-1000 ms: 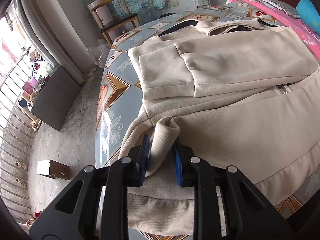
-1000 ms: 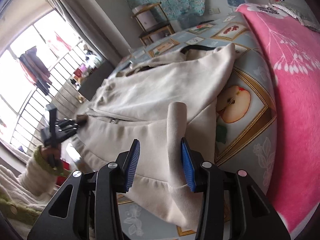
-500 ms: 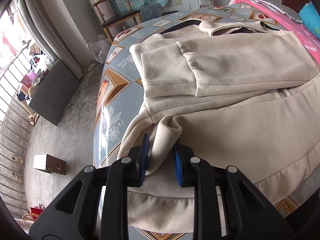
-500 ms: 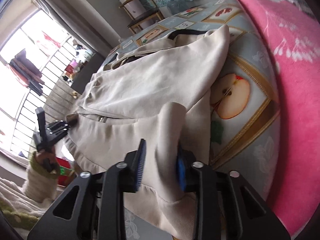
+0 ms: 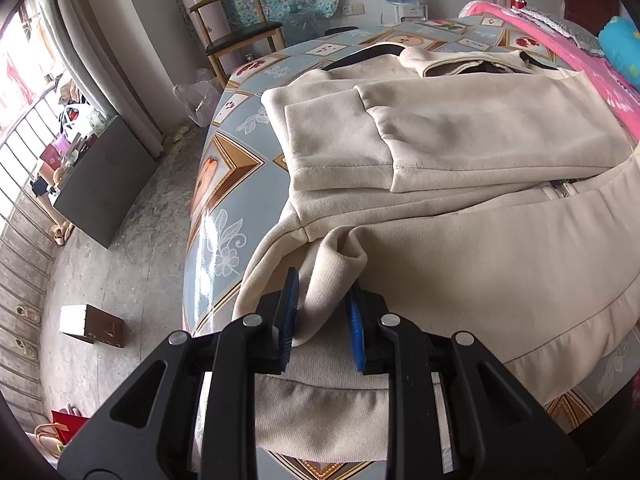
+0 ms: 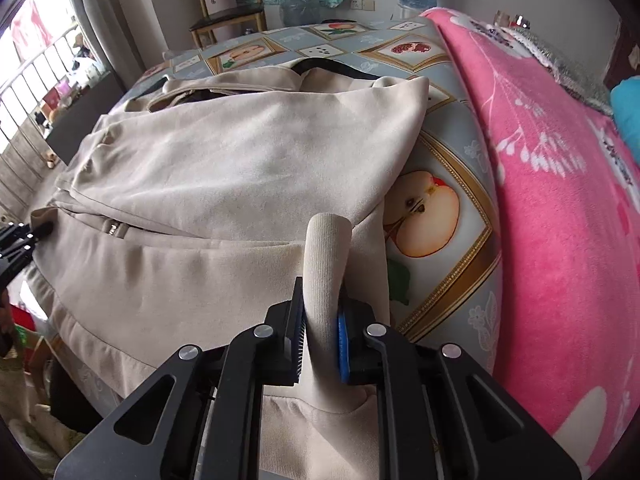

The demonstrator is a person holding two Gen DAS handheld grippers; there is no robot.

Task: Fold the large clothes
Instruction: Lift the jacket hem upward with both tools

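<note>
left wrist view: my left gripper (image 5: pixel 322 314) pinches a fold of the beige jacket (image 5: pixel 460 216) at its hem. my right gripper (image 6: pixel 322 330) is clamped on the hem too. jacket lies spread on the patterned table (image 6: pixel 448 200), beside the pink blanket (image 6: pixel 560 200).

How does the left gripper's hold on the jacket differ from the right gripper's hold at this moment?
The left gripper has a bunched fold of the jacket between its pads with a small gap showing beside one pad; the right gripper is pressed tight on a narrow upright ridge of the ribbed hem. The left works at the table's window-side edge, the right beside the pink blanket. Both pinch the near hem.
</note>
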